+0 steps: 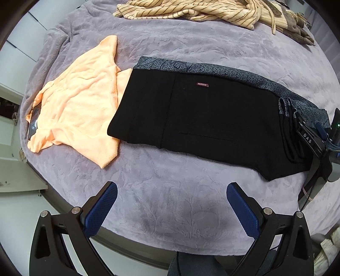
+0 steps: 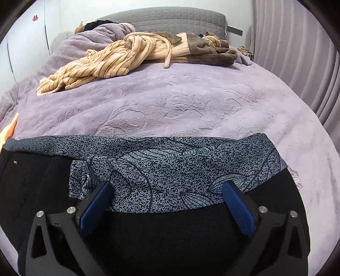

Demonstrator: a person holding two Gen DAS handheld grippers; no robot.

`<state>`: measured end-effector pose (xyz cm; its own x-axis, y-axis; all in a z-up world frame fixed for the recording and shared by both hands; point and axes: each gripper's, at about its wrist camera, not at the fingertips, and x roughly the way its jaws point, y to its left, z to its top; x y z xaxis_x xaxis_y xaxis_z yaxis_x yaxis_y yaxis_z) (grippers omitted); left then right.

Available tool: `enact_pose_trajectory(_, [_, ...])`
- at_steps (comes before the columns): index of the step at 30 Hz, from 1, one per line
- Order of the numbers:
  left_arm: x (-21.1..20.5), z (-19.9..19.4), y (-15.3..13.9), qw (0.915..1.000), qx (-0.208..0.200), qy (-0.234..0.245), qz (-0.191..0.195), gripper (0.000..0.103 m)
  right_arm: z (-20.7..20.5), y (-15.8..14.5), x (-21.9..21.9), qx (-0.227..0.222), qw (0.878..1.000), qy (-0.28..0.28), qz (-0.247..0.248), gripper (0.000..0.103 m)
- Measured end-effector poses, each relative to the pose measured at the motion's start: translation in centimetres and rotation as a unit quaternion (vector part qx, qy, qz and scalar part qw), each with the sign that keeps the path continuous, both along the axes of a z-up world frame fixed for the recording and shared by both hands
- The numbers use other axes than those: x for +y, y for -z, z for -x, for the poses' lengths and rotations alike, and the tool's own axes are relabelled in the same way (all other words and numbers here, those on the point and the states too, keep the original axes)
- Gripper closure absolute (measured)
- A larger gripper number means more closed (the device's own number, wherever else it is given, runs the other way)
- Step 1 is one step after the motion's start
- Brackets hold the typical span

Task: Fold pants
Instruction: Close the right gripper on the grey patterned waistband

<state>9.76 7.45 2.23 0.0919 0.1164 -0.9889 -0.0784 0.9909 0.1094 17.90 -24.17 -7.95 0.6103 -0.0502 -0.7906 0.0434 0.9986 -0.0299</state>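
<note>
Bare purple bed cover (image 1: 170, 191) is being left below the wide-open, empty left claw (image 1: 171, 207); folded black pants (image 1: 201, 118) are lying crosswise beyond it, under the wide-open, empty right claw (image 2: 167, 204).

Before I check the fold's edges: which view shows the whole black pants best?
The left wrist view: the black pants lie fully in frame, folded on the bed. The right wrist view shows only part of them, close up, under the right gripper.

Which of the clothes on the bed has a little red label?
The black pants, labelled near their grey patterned band; the orange top and striped beige garment show none.
</note>
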Motion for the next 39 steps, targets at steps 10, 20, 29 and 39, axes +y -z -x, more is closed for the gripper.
enact_pose_trajectory(10, [0.1,0.2,0.0,0.9999,0.002,-0.014,0.000,0.000,-0.1,0.0,0.1,0.000,1.000,-0.001,-0.003,0.000])
enact_pose_trajectory(20, [-1.3,-0.2,-0.2,0.9999,-0.001,0.010,-0.005,0.000,-0.1,0.0,0.1,0.000,1.000,-0.001,-0.003,0.000])
enact_pose_trajectory(29, [-1.4,-0.3,-0.1,0.9999,0.001,0.013,-0.006,0.000,-0.1,0.0,0.1,0.000,1.000,0.000,-0.002,0.000])
enact_pose_trajectory(39, [-1.2,-0.1,0.2,0.9998,0.006,0.016,-0.010,0.000,-0.1,0.0,0.1,0.000,1.000,0.000,-0.002,0.000])
